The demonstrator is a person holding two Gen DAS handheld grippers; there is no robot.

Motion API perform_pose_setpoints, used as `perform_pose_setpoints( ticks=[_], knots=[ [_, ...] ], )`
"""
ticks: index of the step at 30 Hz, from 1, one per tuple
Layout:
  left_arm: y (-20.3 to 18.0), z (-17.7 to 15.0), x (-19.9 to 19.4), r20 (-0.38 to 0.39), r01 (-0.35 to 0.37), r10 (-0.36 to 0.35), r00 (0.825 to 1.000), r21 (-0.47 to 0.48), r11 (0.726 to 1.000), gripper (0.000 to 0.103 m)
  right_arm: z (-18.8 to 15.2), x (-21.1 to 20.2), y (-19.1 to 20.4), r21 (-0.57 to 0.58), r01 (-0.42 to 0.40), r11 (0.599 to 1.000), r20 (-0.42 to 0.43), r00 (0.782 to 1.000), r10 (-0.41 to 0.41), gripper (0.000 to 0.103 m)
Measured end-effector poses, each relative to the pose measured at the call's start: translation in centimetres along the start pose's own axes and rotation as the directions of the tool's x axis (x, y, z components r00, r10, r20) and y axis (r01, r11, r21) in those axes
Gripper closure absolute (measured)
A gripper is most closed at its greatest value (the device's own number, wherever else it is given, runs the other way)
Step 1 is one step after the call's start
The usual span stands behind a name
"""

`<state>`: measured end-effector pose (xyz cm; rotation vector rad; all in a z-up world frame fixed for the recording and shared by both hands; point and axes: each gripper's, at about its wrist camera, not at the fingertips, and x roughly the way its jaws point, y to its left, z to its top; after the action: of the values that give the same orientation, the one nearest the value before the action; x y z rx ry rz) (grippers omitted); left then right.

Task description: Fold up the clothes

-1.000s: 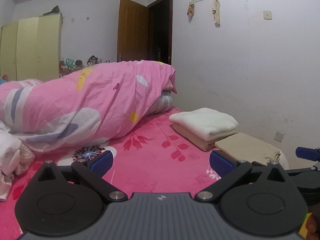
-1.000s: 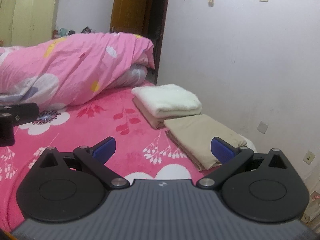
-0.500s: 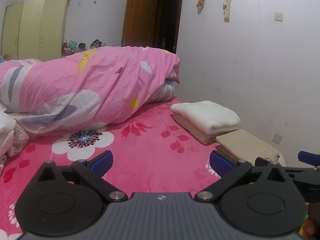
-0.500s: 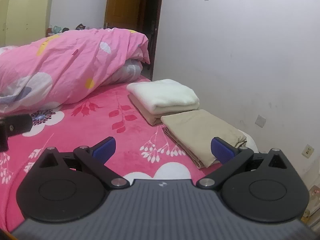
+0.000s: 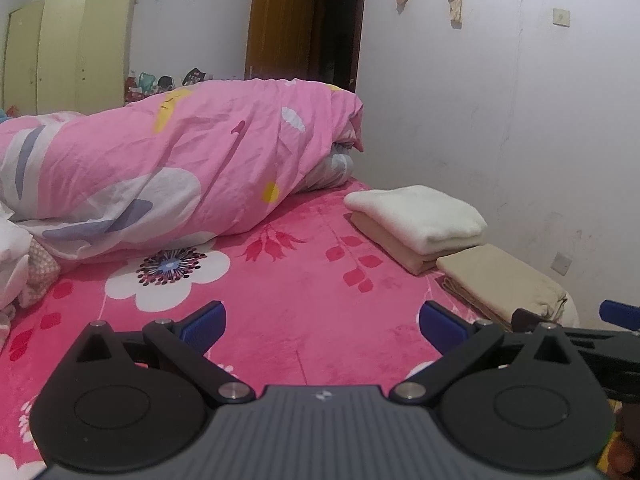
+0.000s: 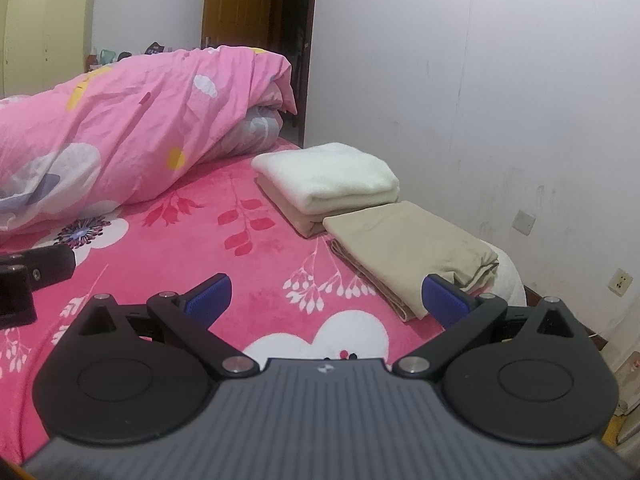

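You are in a home bedroom: a bed (image 5: 304, 304) with a quilt (image 5: 168, 168), a wardrobe (image 5: 68, 48), a door (image 5: 280, 24).

Readable text: none in either view.
Left gripper (image 5: 322, 326) body: a small pale emblem, no letters legible.
Right gripper (image 6: 326, 298) body: same emblem, unreadable.

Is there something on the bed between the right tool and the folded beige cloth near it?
Nothing visible. The right tool is open and empty, and only bare pink bed cover lies between it and the beige cloth, which sits ahead to its right, beside the cream stack.
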<state>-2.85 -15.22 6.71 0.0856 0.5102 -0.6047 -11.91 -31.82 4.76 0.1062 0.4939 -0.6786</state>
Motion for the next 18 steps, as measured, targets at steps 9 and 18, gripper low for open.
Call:
perform_pose_setpoints(
  ticks=[9,18],
  knots=[
    [-0.03,0.15,-0.29,0.018,-0.014,0.014,1.0,-0.024,1.0,0.0,0.15,-0.16,-0.55,0.009,0.004,1.0,0.009,1.0,-0.005,0.001],
    [-0.12,0.07,-0.45,0.012,-0.008,0.009,1.0,-0.025,1.0,0.0,0.22,-0.31,-0.56,-0.006,0.001,1.0,0.005,1.0,-0.001,0.001]
  ],
)
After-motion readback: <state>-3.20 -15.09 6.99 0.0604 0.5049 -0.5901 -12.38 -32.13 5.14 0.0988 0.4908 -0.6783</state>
